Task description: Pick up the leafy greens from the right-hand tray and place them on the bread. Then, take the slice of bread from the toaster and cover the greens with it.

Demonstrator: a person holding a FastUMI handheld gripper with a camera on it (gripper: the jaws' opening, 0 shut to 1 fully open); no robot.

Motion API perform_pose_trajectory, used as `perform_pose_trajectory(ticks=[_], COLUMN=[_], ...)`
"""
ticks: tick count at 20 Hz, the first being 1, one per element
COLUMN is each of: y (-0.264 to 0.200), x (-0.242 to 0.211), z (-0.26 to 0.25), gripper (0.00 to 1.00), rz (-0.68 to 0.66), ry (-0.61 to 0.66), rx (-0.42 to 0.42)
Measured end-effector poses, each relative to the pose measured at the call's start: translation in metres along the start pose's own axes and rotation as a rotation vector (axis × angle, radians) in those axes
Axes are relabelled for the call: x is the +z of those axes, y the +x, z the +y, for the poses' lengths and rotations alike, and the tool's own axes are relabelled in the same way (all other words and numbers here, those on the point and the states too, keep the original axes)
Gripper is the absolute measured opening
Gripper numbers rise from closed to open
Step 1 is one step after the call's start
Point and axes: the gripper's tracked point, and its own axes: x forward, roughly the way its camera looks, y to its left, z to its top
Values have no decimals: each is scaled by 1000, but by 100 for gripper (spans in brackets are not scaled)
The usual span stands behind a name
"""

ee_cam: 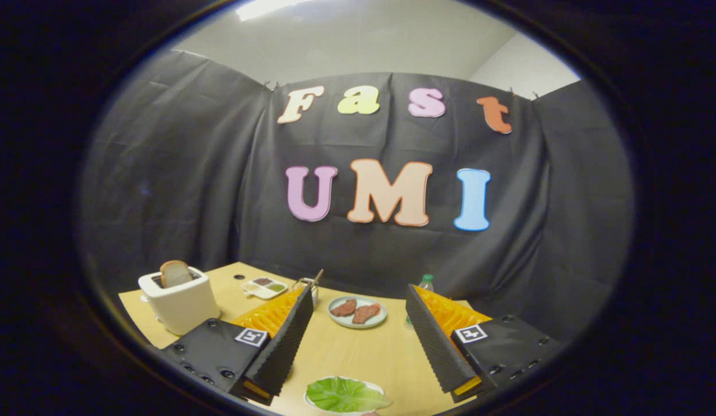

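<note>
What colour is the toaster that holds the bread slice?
The toaster is white or cream, seen clearly in the gripper view.

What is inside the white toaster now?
One bread slice stands in the toaster, its top sticking out; its lower part is hidden. The open tongs are empty.

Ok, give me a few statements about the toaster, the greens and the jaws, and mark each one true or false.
1. A bread slice stands up out of the white toaster. True.
2. The gripper is shut on the leafy greens. False: its jaws are wide open, with the greens lying low between them, untouched.
3. A plate with two brown pieces sits beyond the jaws. True.
4. The toaster lies tipped over on the table. False: it stands upright.
</note>
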Motion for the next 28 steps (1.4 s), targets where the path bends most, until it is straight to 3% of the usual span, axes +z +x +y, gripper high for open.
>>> perform_pose_trajectory(ticks=[10,19,28], y=[13,15,16], x=[-89,-174,-241], z=[4,10,21], gripper=[100,100,99], rz=[300,492,639], ry=[-151,-302,-361], rx=[232,339,406])
